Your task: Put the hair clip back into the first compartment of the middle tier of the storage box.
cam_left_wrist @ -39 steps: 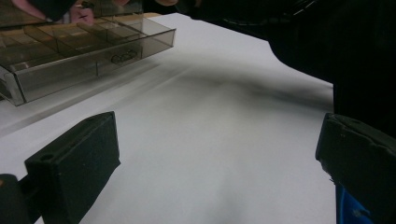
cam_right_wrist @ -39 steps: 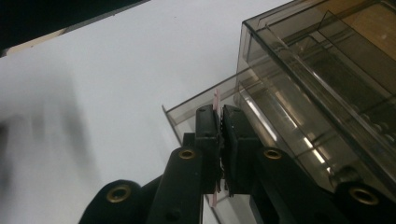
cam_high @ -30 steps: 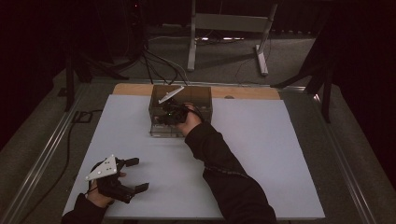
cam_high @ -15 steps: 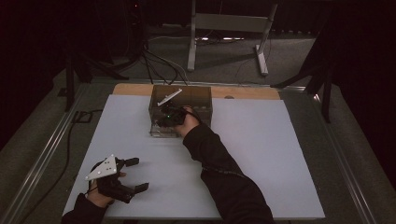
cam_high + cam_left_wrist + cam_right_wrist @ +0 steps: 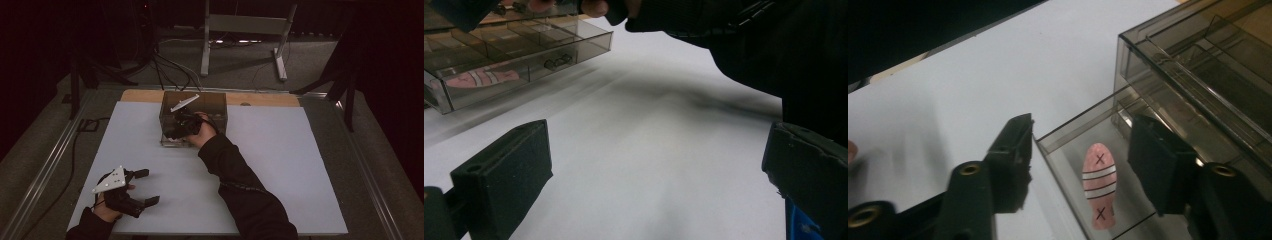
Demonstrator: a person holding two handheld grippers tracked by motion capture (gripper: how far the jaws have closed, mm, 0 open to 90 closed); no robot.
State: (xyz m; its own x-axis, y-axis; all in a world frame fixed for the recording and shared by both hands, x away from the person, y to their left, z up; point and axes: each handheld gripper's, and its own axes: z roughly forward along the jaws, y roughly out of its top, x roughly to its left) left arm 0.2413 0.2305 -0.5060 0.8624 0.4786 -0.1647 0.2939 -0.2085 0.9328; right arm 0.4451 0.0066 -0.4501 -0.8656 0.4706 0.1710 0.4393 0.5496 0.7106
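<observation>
Pink fish point(image 5: 1099, 185) lying flat in the pulled-out drawer point(image 5: 1068, 137) of the smoky box point(image 5: 193, 118), long axis along the right gripper point(image 5: 1080, 150) view's line of sight — the high view can't make it out, right jaws wide apart and empty over the drawer, left gripper point(image 5: 145, 186) parked on the table point(image 5: 280, 150) near the front edge — wide open, holding nothing.

A black long sleeve point(image 5: 240, 185) is worn on the right arm, creased along its length. Each gripper, the left gripper point(image 5: 145, 187) and the right gripper point(image 5: 175, 127), is built in black, with two blocky matte jaws and brass-ringed screw holes, and is topped by a grey three-cornered plate point(image 5: 110, 180).
</observation>
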